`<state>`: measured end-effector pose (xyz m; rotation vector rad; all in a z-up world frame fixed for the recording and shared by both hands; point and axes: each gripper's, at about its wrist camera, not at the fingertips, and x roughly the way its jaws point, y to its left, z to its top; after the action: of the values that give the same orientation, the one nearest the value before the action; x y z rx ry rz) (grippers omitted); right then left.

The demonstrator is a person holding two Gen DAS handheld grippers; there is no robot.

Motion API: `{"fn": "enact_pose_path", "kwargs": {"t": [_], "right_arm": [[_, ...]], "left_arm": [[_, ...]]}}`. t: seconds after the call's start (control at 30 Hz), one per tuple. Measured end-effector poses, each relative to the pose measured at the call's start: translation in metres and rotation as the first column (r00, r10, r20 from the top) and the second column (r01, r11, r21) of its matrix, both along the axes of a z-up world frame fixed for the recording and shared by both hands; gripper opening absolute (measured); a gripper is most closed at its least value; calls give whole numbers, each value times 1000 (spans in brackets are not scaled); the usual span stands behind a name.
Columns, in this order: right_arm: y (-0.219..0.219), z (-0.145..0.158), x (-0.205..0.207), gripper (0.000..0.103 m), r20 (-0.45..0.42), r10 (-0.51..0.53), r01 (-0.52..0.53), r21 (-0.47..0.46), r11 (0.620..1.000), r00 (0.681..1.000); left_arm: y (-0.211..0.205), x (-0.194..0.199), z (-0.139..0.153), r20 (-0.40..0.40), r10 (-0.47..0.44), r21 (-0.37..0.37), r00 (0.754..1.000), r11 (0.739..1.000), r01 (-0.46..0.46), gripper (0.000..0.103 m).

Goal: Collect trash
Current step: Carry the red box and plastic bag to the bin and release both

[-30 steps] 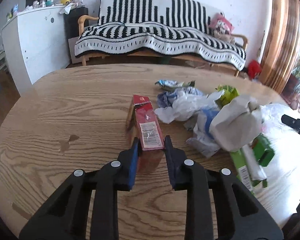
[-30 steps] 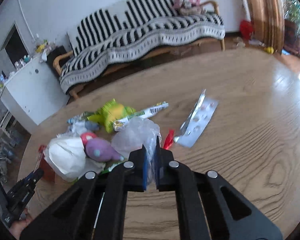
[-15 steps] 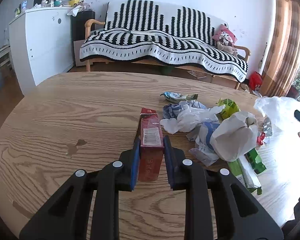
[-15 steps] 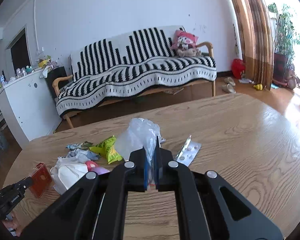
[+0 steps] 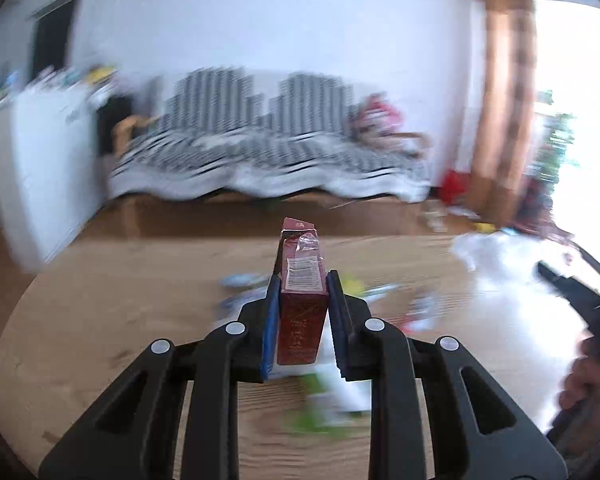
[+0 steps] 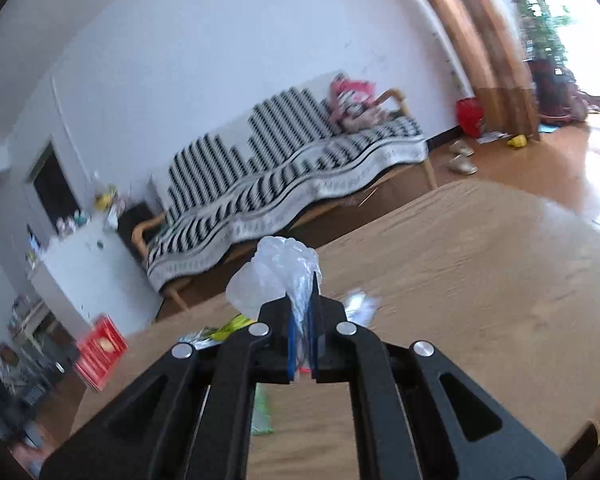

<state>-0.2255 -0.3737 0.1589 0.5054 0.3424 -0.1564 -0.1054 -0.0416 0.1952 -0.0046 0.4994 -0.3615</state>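
Note:
My left gripper [image 5: 303,280] is shut on a dark red carton [image 5: 302,300] and holds it lifted above the wooden table [image 5: 120,300]. The carton also shows in the right wrist view [image 6: 100,352], at the left, in the air. My right gripper [image 6: 303,304] is shut on a clear plastic bag [image 6: 276,276] and holds it above the table. In the left wrist view the bag [image 5: 496,264] is a white blur at the right, beside the right gripper's black tip. The trash pile [image 5: 332,408] lies blurred on the table under the left gripper.
A green and yellow wrapper [image 6: 232,326] and a foil blister pack [image 6: 360,304] lie on the table [image 6: 480,280] past my right gripper. A striped sofa [image 6: 284,184] and a white cabinet [image 6: 96,264] stand beyond the table.
My left gripper has lifted the red carton off the table and tilted up, blurring the view. My right gripper has risen and tilted with the bag.

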Motion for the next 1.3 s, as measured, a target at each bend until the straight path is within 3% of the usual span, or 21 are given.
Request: {"fn": "enact_pose_path", "kwargs": {"t": [0.1, 0.2, 0.3, 0.33, 0.4, 0.47, 0.53, 0.67, 0.83, 1.03, 1.2, 1.3], "right_arm": [[-35, 8, -58, 5, -9, -79, 77, -95, 992, 997], [-71, 4, -113, 5, -61, -113, 106, -108, 989, 992], [-104, -12, -171, 5, -122, -168, 159, -79, 984, 978], [-114, -19, -187, 5, -146, -187, 179, -64, 982, 971], [-133, -46, -221, 5, -219, -227, 226, -31, 974, 949], [-143, -81, -244, 5, -302, -247, 259, -2, 966, 921], [-154, -131, -263, 5, -398, -218, 280, 104, 954, 891], [-161, -200, -280, 5, -501, -164, 317, 238, 918, 850], [-163, -230, -277, 5, -541, -128, 312, 263, 913, 831], [-161, -222, -243, 5, -576, -79, 268, 252, 930, 813], [-154, -221, -215, 5, -631, -30, 221, 226, 949, 775], [-151, -227, -201, 5, -657, -20, 212, 214, 954, 754]], "left_arm": [[-69, -34, 21, -4, -187, 15, 982, 982, 187, 22], [-149, -71, 9, -105, -380, 11, 919, 924, 383, 22], [-200, -105, -19, -196, -473, 6, 859, 875, 484, 22], [-222, -123, -37, -243, -505, -3, 828, 854, 520, 22], [-250, -148, -68, -322, -542, -26, 776, 825, 565, 22], [-281, -173, -108, -422, -565, -45, 709, 794, 606, 22], [-305, -193, -149, -518, -557, -39, 649, 773, 633, 22], [-328, -209, -210, -652, -494, 3, 575, 757, 654, 22], [-322, -205, -237, -689, -446, 47, 571, 758, 650, 22], [-319, -191, -246, -711, -424, 24, 561, 783, 622, 22], [-321, -178, -258, -735, -420, -16, 532, 796, 605, 22], [-318, -173, -263, -736, -415, -6, 535, 794, 608, 22]]}}
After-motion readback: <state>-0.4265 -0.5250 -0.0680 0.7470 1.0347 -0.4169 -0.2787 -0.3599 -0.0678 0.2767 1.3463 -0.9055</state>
